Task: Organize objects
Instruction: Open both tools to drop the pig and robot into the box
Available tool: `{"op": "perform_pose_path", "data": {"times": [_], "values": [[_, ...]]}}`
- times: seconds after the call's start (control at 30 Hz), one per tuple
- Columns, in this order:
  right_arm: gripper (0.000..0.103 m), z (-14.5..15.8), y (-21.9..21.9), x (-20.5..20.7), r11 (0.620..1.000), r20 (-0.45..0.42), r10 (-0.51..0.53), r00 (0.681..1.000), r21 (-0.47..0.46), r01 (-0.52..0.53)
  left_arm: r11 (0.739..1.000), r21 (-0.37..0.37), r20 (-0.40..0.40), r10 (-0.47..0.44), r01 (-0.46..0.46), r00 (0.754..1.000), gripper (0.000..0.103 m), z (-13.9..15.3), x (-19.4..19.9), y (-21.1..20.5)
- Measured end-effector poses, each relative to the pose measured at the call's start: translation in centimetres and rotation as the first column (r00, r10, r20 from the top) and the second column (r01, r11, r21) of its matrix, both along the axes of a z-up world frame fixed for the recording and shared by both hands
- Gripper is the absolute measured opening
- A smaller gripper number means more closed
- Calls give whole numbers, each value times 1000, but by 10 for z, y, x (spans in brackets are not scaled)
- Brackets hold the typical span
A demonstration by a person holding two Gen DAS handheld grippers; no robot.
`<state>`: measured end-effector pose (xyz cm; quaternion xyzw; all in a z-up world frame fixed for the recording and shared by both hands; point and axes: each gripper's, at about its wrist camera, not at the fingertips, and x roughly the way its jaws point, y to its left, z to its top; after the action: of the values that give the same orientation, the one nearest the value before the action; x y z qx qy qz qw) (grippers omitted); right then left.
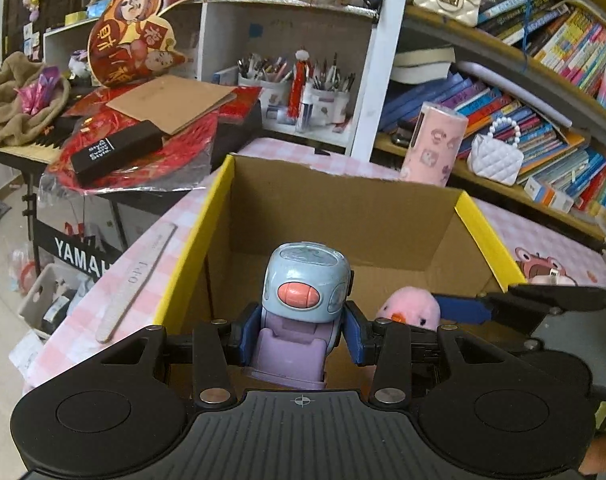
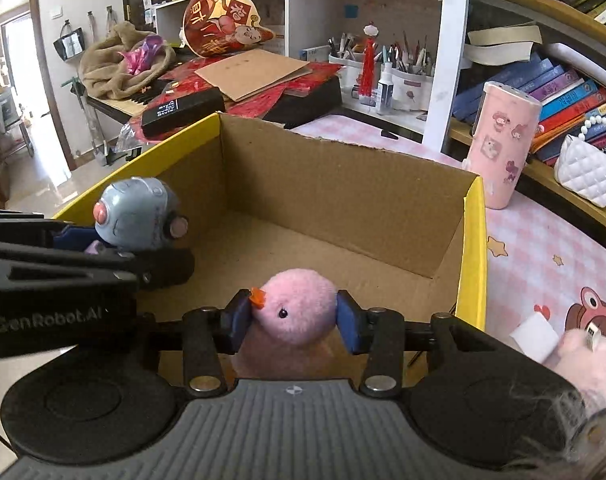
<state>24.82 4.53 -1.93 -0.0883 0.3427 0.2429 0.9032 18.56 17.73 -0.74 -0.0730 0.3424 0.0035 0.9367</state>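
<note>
An open cardboard box (image 1: 343, 208) (image 2: 335, 184) with yellow rims stands on the pink checked tabletop. My left gripper (image 1: 299, 330) is shut on a blue and purple toy robot (image 1: 303, 292), held over the box's near left part. In the right wrist view the same toy robot (image 2: 137, 218) shows at the left with the left gripper's black body. My right gripper (image 2: 295, 314) is shut on a pink plush duck (image 2: 297, 312) with an orange beak, above the box floor. The pink plush duck (image 1: 409, 308) and a blue finger of the right gripper also appear in the left wrist view.
A nail file (image 1: 137, 280) lies on the table left of the box. A pink cylindrical case (image 2: 501, 146) and a white quilted bag (image 2: 587, 168) stand behind right. A keyboard piled with red paper and a black case (image 1: 115, 150) is to the left. Bookshelves rise behind.
</note>
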Motion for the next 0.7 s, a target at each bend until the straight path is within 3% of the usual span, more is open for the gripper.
{"op": "perform_pose_path", "data": {"times": [0.1, 0.17, 0.23, 0.27, 0.3, 0.5, 0.7], "values": [[44, 0, 0, 1, 1000, 4, -3, 1000, -6, 3, 1000, 8, -3, 0, 0, 1000, 43, 1, 4, -2], [46, 1, 0, -1, 1000, 20, -12, 1000, -10, 12, 1000, 16, 13, -2, 1, 1000, 50, 4, 2, -3], [57, 7, -1, -7, 1000, 46, -16, 999, 8, 15, 1000, 16, 55, 3, -4, 999, 65, 12, -5, -2], [69, 12, -2, -10, 1000, 71, -26, 997, 13, 25, 1000, 15, 84, 4, -5, 996, 68, 18, -11, -2], [74, 18, -2, -16, 999, 105, -38, 994, 17, 37, 1000, 17, 106, 5, -7, 994, 72, 23, -15, -3], [74, 42, -8, -44, 995, 192, -97, 977, 40, 91, 1000, 0, 187, 15, -15, 982, 78, 48, -40, -1], [74, 51, -16, -85, 983, 225, -185, 957, 45, 179, 999, -8, 221, 43, -43, 974, 86, 57, -71, 10]]}}
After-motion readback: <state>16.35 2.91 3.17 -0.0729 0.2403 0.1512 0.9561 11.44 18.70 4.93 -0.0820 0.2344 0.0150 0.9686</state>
